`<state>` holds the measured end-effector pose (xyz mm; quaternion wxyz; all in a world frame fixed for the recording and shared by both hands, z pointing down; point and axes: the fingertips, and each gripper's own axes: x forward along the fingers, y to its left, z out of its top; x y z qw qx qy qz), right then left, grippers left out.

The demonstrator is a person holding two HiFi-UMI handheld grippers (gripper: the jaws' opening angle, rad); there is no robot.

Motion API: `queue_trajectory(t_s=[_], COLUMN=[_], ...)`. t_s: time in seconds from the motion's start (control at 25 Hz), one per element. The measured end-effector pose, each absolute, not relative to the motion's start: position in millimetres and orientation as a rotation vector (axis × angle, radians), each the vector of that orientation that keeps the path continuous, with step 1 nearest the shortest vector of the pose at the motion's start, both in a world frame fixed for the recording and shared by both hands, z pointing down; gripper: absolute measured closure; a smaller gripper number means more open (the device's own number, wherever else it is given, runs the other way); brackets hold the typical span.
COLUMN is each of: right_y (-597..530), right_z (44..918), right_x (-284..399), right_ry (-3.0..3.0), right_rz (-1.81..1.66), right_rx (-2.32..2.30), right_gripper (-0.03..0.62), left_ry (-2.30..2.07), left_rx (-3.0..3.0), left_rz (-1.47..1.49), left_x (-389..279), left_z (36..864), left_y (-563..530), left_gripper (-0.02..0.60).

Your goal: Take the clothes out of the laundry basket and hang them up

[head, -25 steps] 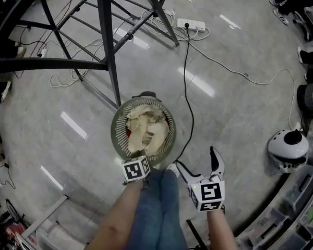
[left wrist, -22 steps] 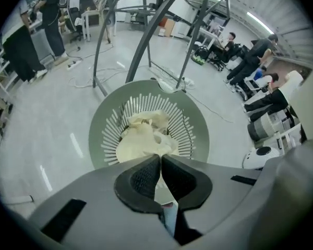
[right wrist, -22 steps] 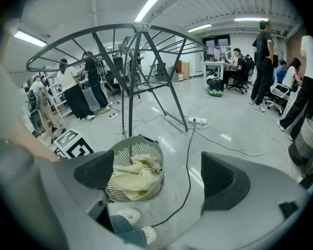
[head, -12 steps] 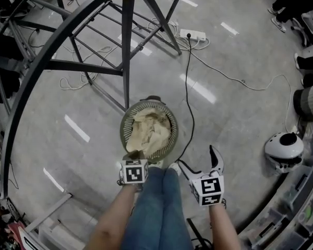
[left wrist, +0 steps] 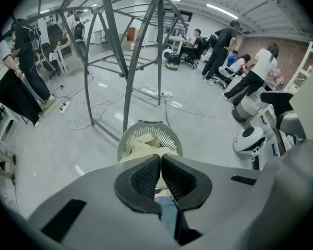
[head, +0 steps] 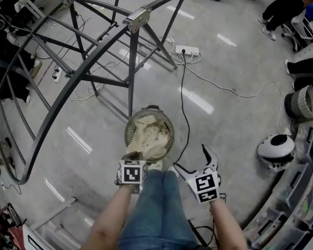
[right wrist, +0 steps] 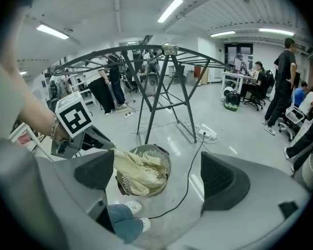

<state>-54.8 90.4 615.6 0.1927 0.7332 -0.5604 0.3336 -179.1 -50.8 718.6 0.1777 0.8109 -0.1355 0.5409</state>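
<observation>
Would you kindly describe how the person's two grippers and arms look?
Both the left gripper and right gripper have grey bodies, dark pads and a white cube with black square markers. Forearms are unsleeved; the left wrist wears a bracelet.

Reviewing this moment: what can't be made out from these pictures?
Garment count in the laundry basket: head view, cream cloth is bunched, small.
Basket bottom: all views, cloth covers it.
Left tool bite depth: left gripper view, its shut jaws hide the pinched cloth.
Rack far end: head view, cut by the top edge.
</observation>
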Motion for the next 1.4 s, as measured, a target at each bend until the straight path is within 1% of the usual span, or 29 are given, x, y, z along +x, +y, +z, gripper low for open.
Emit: queue_trajectory(t_s=[0.16, 0.48, 0.88, 1.08, 1.4], right_y=[102.0, 123.7, 126.2, 117.4, 103.3], right_z=[579.3, 510.6, 469.1, 448.7, 436.9], right_x=[-59.3, -45.4, -47.2, -52.2, -61.7], right_ry=[-1.578, -1.564, -1.609, -1.648, -1.700], right_rz=[0.931, 0.839, 0.802, 0.764, 0.722], right_rx=[2.063, 2.081, 2.068, 2.064, 2.023], right_gripper=[0.072, 0.072, 0.072, 0.072, 0.072], left_ry=[-0.363, -0.208, 0.047, 0.234, 0.484], left_rx=[2.316, 2.462, 2.617, 2.756, 2.896], left_rz=[1.512, 1.532, 1.524, 1.611, 1.748], left_x=[-178.5, -174.4, -155.0, -153.4, -158.5], left_z=[675.7, 590.5, 475.8, 424.6, 371.1], left_y=[-45.1, -34.9, -39.5, -37.4, -39.7], left_gripper=[0.569, 0.569, 0.569, 0.569, 0.569])
